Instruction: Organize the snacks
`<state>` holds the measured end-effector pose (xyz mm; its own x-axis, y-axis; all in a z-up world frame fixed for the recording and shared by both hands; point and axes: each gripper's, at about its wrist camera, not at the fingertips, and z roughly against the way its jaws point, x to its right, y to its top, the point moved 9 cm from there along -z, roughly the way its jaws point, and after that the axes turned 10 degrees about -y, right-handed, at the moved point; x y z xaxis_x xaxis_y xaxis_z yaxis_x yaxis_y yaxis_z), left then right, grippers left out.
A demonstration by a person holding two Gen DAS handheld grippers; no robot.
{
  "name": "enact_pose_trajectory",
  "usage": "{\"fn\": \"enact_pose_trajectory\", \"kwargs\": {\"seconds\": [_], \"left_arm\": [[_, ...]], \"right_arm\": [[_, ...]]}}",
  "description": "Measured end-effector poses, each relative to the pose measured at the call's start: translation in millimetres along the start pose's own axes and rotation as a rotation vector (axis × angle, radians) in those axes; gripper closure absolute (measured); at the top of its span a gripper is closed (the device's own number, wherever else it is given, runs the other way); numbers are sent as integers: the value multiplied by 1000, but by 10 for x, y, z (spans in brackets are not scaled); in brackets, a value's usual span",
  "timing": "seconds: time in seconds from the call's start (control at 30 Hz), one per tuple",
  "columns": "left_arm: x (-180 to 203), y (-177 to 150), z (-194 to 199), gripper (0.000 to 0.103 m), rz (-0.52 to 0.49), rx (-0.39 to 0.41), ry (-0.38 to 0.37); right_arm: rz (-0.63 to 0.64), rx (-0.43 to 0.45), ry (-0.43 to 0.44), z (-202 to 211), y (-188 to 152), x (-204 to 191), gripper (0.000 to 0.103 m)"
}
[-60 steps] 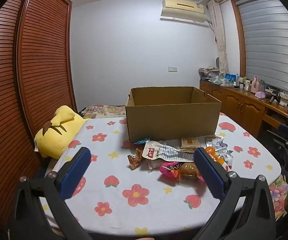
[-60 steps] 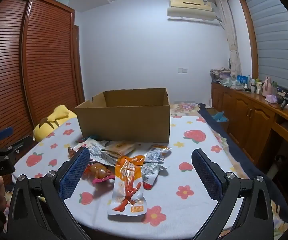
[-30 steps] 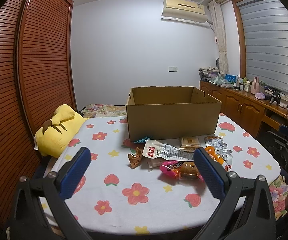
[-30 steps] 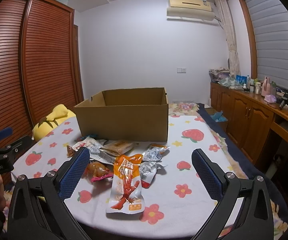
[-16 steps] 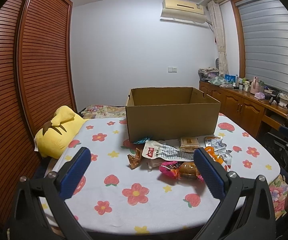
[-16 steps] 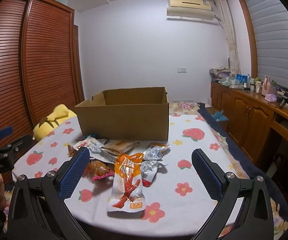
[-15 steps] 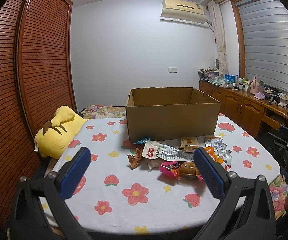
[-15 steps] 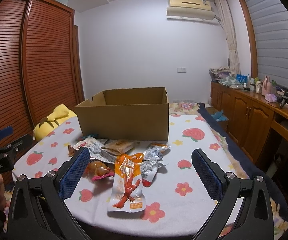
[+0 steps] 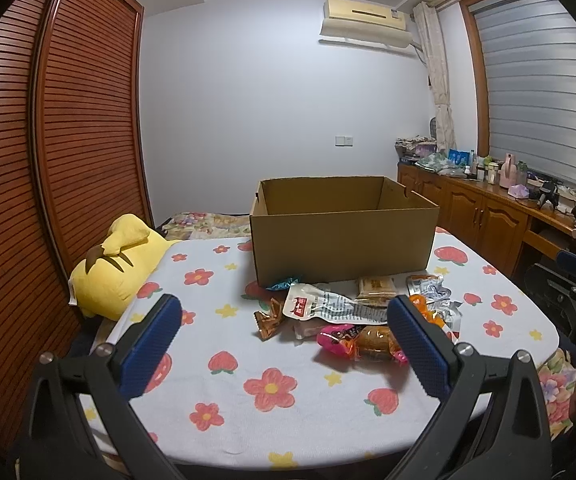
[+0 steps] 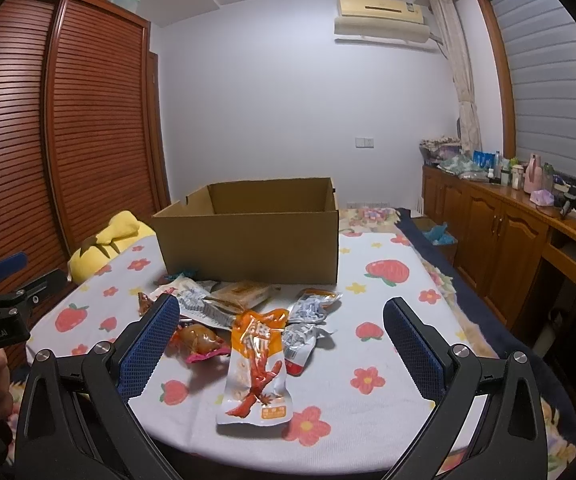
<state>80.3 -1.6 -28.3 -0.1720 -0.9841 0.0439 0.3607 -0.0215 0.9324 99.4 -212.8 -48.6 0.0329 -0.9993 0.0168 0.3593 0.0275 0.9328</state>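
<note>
An open cardboard box (image 9: pixel 343 240) stands on a table with a flowered cloth (image 9: pixel 248 380); it also shows in the right wrist view (image 10: pixel 248 248). A pile of snack packets lies in front of it: a white pouch (image 9: pixel 327 306), a pink-wrapped snack (image 9: pixel 355 340), an orange pouch (image 10: pixel 258 360) nearest me, silver packets (image 10: pixel 307 320). My left gripper (image 9: pixel 284 344) is open and empty, above the table's near edge, short of the pile. My right gripper (image 10: pixel 282 344) is open and empty, with the orange pouch between its fingers in the view.
A yellow plush pillow (image 9: pixel 116 264) lies at the table's left edge. A slatted wooden wardrobe (image 9: pixel 48 160) runs along the left. A wooden sideboard with bottles (image 10: pixel 507 232) stands at the right wall. Bedding (image 10: pixel 375 214) lies behind the box.
Both grippers stay open and nearly still. The right wrist view has drifted slightly, so the snacks sit a little lower. Nothing was picked up.
</note>
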Motion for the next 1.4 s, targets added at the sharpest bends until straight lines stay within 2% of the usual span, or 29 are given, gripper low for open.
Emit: {"fn": "enact_pose_trajectory", "kwargs": {"seconds": [0.9, 1.2, 1.3, 1.4], "left_arm": [[106, 86, 83, 0, -18, 16, -22], [95, -81, -93, 0, -4, -34, -46], [70, -180, -229, 0, 12, -68, -67], [53, -304, -393, 0, 20, -125, -78]], "right_arm": [[3, 10, -1, 39, 54, -20, 0], [24, -24, 13, -32, 5, -47, 0], [48, -54, 26, -134, -77, -65, 0], [70, -91, 27, -270, -170, -68, 5]]}}
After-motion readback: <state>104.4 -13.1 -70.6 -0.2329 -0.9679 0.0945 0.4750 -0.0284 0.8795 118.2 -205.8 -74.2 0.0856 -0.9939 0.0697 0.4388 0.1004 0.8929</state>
